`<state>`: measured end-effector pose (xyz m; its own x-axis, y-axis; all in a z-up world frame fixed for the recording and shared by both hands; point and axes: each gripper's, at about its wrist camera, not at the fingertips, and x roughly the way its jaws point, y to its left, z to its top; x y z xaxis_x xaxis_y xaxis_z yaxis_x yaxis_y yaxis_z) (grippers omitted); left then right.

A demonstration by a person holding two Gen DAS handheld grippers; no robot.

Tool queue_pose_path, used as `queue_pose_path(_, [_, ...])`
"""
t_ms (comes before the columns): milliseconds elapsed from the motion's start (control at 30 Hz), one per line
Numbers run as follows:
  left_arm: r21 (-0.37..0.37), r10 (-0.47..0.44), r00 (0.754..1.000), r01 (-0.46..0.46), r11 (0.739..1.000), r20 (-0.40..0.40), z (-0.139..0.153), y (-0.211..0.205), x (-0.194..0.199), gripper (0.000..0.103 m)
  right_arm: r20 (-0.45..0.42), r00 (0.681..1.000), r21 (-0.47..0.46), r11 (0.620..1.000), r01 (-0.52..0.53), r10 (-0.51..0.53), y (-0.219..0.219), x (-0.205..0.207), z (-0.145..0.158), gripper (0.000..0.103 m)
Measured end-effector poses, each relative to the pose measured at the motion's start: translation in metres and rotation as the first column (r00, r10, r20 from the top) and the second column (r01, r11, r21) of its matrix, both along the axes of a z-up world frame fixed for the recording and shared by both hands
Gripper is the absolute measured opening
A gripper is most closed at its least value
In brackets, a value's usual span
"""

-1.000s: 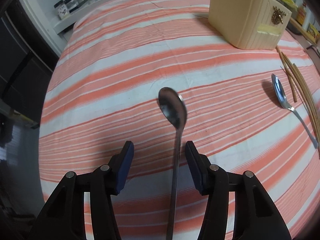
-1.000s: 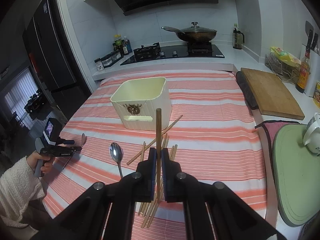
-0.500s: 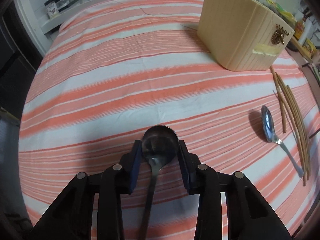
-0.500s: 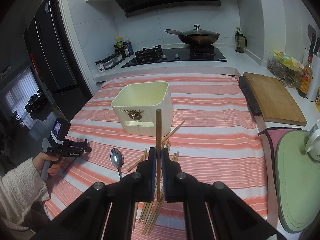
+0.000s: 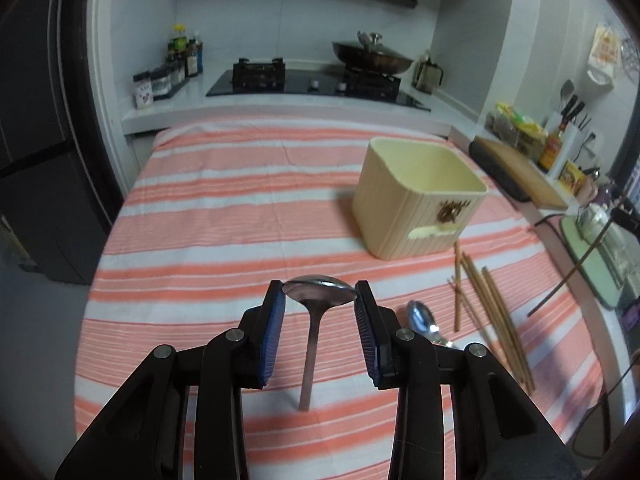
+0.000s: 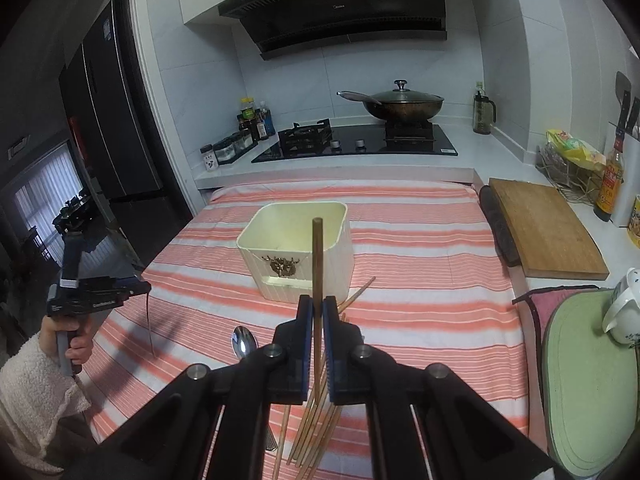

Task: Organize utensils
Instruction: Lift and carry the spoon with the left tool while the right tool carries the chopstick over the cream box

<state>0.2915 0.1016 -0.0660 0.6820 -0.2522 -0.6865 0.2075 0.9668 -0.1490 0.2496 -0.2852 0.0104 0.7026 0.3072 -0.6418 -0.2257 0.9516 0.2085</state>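
Pinching spoon (image 5: 318, 294) by bowl, left gripper (image 5: 320, 300) lifted above cloth; smooth steel, likely slippery. Right gripper (image 6: 316, 320) clamped on 1 stiff, light chopstick (image 6: 317, 264), near bin (image 6: 296, 248).

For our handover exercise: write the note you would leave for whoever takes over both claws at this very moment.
Left claw: shut on a spoon by its bowl, handle hanging down, lifted off the tablecloth.
Right claw: shut on one chopstick, upright, in front of the cream tub.
On the cloth: a second spoon and the loose chopsticks beside the tub.
Done: nothing visible in the tub.
Left: drop in both held pieces, then collect the rest.
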Motion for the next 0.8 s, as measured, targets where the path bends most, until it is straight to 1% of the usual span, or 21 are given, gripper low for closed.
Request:
queue_pose_path(100, [-0.035, -0.008, 1.000, 0.009, 0.999, 0.029, 0.021, 0.000, -0.003, 0.035, 0.009, 1.000, 0.009, 1.000, -0.001, 0.001, 0.005, 0.007, 0.004, 0.006])
queue_pose_path(200, [-0.046, -0.016, 0.998, 0.019, 0.999, 0.058, 0.043, -0.003, 0.003, 0.035, 0.024, 1.000, 0.009, 1.000, 0.000, 0.000, 0.010, 0.017, 0.010, 0.006])
queue_pose_path(300, [-0.071, -0.015, 0.995, 0.022, 0.997, 0.101, 0.075, -0.007, 0.014, 0.035, 0.059, 0.998, -0.002, 1.000, -0.003, 0.003, 0.015, 0.030, 0.024, 0.006])
queue_pose_path(367, [-0.096, -0.010, 0.989, 0.025, 0.995, 0.150, 0.103, -0.012, 0.023, 0.035, 0.103, 0.995, -0.012, 1.000, -0.003, 0.004, 0.020, 0.041, 0.040, 0.005])
queue_pose_path(467, [-0.133, 0.009, 0.972, 0.023, 0.991, 0.235, 0.144, -0.026, 0.040, 0.035, 0.191, 0.981, -0.020, 1.000, 0.010, -0.006, 0.028, 0.062, 0.065, 0.005])
queue_pose_path(533, [-0.166, 0.033, 0.963, 0.013, 0.986, 0.268, 0.162, -0.038, 0.057, 0.035, 0.257, 0.966, -0.024, 1.000, 0.016, -0.009, 0.036, 0.075, 0.078, 0.005])
queue_pose_path(600, [-0.206, 0.057, 0.957, 0.003, 0.978, 0.284, 0.169, -0.050, 0.076, 0.035, 0.311, 0.950, -0.008, 1.000, 0.005, -0.003, 0.044, 0.090, 0.084, 0.005])
queue_pose_path(667, [-0.236, 0.084, 0.956, -0.016, 0.972, 0.281, 0.166, -0.064, 0.095, 0.035, 0.347, 0.938, 0.002, 1.000, -0.010, 0.009, 0.052, 0.105, 0.081, 0.005])
queue_pose_path(733, [-0.249, 0.093, 0.964, -0.029, 0.968, 0.249, 0.153, -0.078, 0.116, 0.035, 0.365, 0.931, -0.008, 1.000, -0.013, 0.015, 0.060, 0.119, 0.071, 0.005])
queue_pose_path(800, [-0.246, 0.090, 0.976, -0.039, 0.969, 0.201, 0.136, -0.091, 0.135, 0.035, 0.358, 0.934, -0.019, 1.000, -0.010, 0.016, 0.066, 0.134, 0.055, 0.005])
